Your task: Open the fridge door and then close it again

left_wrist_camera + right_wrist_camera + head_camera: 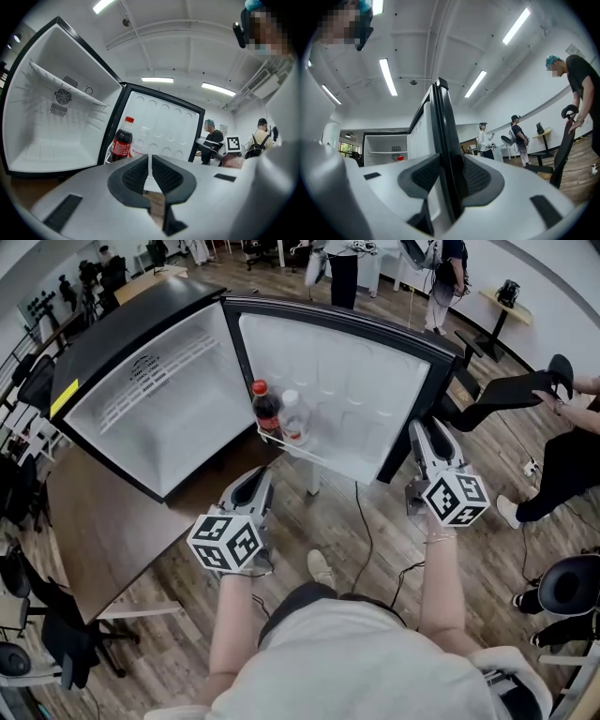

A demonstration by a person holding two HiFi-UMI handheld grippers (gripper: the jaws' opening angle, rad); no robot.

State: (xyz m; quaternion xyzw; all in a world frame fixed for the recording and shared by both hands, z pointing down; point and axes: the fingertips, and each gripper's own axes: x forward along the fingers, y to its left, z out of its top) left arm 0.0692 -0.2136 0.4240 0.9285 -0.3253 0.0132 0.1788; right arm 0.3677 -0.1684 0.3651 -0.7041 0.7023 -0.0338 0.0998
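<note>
The fridge [150, 418] stands on a brown wooden table [103, 531] at the upper left of the head view, over plank flooring [375, 549] in an open office with people standing along the top edge. The fridge door [328, 381] hangs wide open at centre, with a cola bottle [266, 407] and a clear bottle [293, 416] in its rack.

Only the right gripper view shows the door edge-on, with the right gripper [447, 176] pinching its dark rim. Only the left gripper view shows the fan grille [63, 97] inside the fridge. There the left gripper [150, 168] has its jaws almost pressed together, with nothing between them.
</note>
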